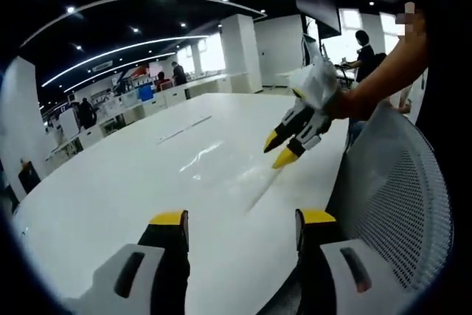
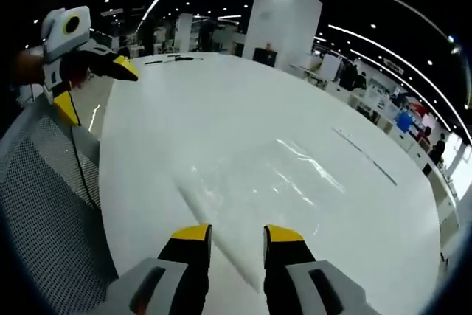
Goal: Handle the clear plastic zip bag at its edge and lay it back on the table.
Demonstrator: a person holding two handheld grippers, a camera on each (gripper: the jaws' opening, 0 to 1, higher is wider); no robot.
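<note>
Zip bag [image 2: 284, 175] lies flat mid-table [image 2: 184, 108], long axis running away from my right gripper [image 2: 237, 235], whose spread, empty jaws sit just short of its near edge. Left gripper [image 1: 242, 219], also spread and empty, is farther off. I'd take the right.

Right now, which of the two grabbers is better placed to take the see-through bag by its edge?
Probably the right gripper: its open jaws sit right over the near edge of the zip bag. The left gripper hangs further back, also open.
</note>
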